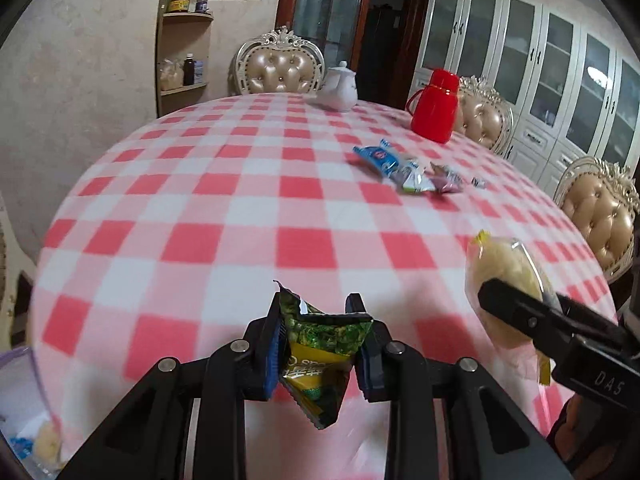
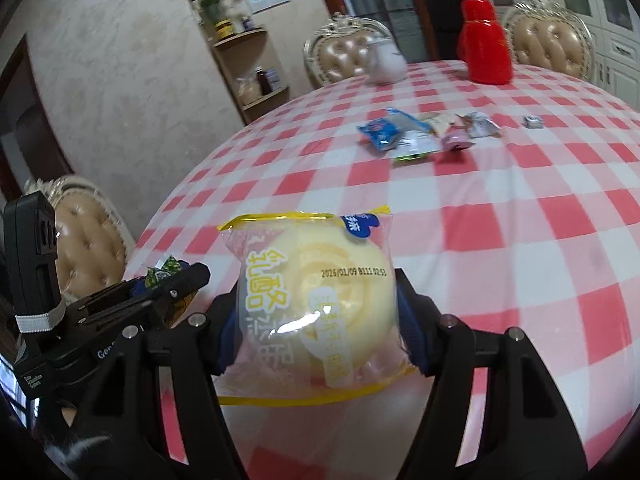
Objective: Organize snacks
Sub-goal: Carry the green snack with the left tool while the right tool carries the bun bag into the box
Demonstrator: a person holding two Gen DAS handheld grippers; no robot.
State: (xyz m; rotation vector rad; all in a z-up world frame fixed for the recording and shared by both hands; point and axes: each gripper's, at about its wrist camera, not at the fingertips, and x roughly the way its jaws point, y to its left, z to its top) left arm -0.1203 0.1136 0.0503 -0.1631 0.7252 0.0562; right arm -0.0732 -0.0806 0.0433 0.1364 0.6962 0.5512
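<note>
My left gripper is shut on a green and yellow snack packet, held above the checkered table; it also shows in the right wrist view. My right gripper is shut on a clear yellow-trimmed packet with a round yellow bun; it shows in the left wrist view at the right. A pile of loose snacks lies farther out on the table: a blue packet, a white-green packet and a pink packet.
The table has a red and white checkered cloth. A white teapot and a red thermos stand at the far edge. Padded chairs surround the table. A clear container with snacks sits at the lower left.
</note>
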